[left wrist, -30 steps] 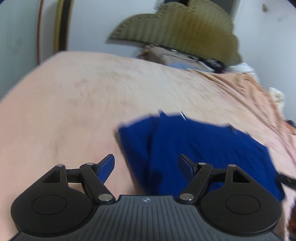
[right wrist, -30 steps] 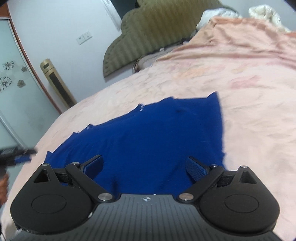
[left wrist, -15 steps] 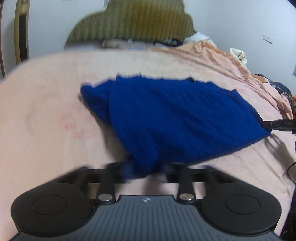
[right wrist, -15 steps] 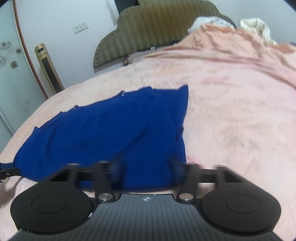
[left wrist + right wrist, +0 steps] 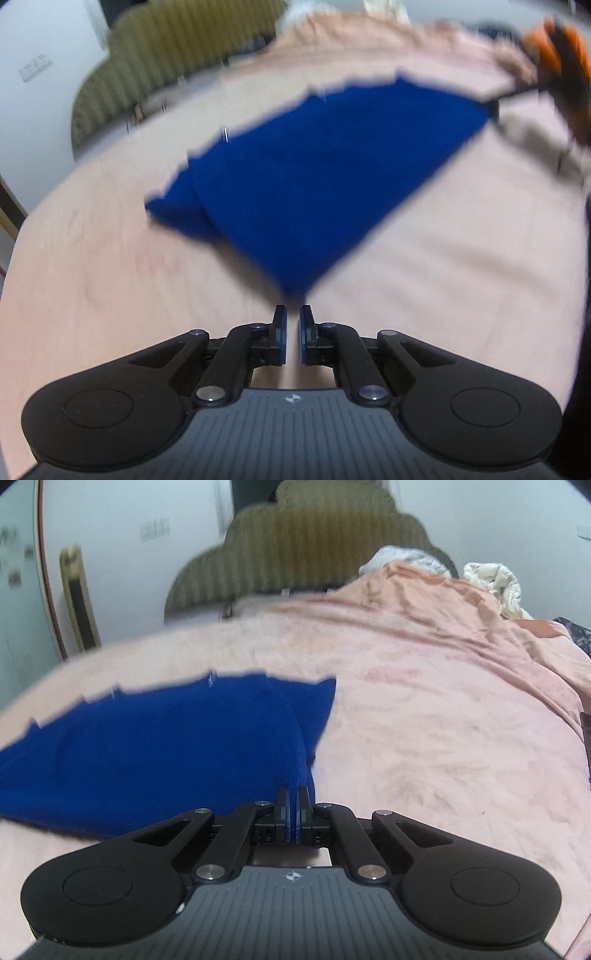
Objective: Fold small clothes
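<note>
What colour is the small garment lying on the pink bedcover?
The knitted garment is deep royal blue, plain, with no pattern visible. It shows best in the right wrist view.

Left gripper closed beside blue garment corner; right gripper closed on garment.

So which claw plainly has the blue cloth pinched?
The right gripper: blue cloth sits between its shut pads. The left gripper shows only pink sheet in its gap.

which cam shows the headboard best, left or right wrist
The right wrist view: the olive headboard sits centred with its whole scalloped top in frame, fairly sharp. The left wrist view catches it only at the upper left, smeared by blur and cropped by the frame.
</note>
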Demonstrator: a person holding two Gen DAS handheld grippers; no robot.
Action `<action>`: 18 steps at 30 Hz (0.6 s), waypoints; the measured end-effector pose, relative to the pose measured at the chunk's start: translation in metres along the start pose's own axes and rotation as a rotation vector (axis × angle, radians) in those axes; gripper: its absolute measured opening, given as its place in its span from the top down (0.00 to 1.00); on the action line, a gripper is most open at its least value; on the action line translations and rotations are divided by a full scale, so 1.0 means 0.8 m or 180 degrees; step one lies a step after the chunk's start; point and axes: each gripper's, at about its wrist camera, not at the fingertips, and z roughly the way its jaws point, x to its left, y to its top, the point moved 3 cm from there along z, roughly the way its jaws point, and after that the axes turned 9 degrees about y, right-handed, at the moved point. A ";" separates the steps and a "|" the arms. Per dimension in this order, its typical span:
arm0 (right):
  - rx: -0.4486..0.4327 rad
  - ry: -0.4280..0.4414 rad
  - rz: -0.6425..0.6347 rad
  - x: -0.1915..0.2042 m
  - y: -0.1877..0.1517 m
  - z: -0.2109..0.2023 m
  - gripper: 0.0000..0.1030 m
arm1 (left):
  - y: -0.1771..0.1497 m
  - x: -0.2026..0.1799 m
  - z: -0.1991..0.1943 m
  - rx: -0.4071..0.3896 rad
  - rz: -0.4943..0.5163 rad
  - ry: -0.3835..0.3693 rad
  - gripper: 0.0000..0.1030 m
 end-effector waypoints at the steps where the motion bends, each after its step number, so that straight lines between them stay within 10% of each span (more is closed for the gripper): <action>1: 0.0075 -0.0011 -0.0042 0.002 -0.002 0.004 0.93 | -0.003 0.005 -0.003 -0.0021 -0.0050 0.0031 0.94; 6: -0.0223 -0.0499 -0.0326 0.025 0.016 -0.012 0.64 | 0.023 0.058 -0.044 -0.0579 -0.0938 0.0057 0.93; 9: -0.0365 -0.0135 -0.0568 0.069 0.035 -0.011 0.49 | 0.054 0.059 -0.043 -0.0817 -0.1123 0.0008 0.93; 14: -0.0069 0.0820 -0.0627 0.150 0.028 0.035 0.45 | 0.069 0.016 0.026 -0.0248 -0.0868 0.0010 0.92; 18: 0.0326 0.0759 -0.0791 0.170 -0.001 0.072 0.41 | 0.036 0.012 0.028 -0.0091 -0.0862 -0.0096 0.92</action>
